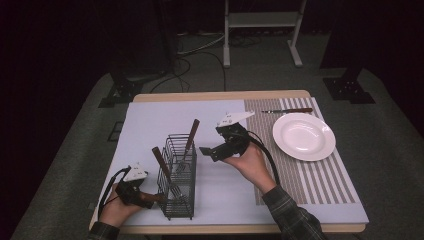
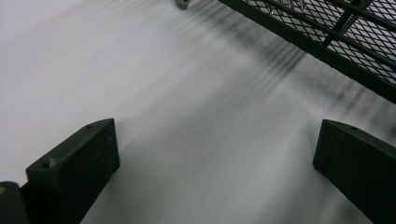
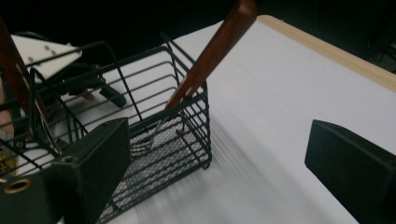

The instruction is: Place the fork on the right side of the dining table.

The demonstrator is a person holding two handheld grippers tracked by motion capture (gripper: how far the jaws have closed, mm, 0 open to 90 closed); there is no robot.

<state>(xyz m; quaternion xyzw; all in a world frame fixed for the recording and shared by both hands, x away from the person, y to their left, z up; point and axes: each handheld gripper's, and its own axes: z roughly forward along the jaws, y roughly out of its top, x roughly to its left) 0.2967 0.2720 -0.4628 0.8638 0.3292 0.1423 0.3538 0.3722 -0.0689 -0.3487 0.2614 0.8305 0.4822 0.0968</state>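
A black wire basket (image 1: pixel 177 175) stands on the white mat, left of centre. Two wooden-handled utensils lean in it, one at the far end (image 1: pixel 191 134) and one nearer (image 1: pixel 161 162). My right gripper (image 1: pixel 209 151) hovers just right of the basket, pointing left at it, open and empty. In the right gripper view its jaws (image 3: pixel 219 172) frame the basket (image 3: pixel 187 135) and the far handle (image 3: pixel 215 51). My left gripper (image 1: pixel 149 199) rests low at the basket's near left corner. Its jaws (image 2: pixel 215 163) stand open over bare mat, with the basket's mesh (image 2: pixel 327 42) ahead.
A white plate (image 1: pixel 303 136) sits on a striped placemat (image 1: pixel 320 180) at the right. A wooden-handled knife (image 1: pixel 287 110) lies beyond the plate. The table's far edge (image 1: pixel 220 95) is bare wood. Dark floor, cables and a stand's legs lie past it.
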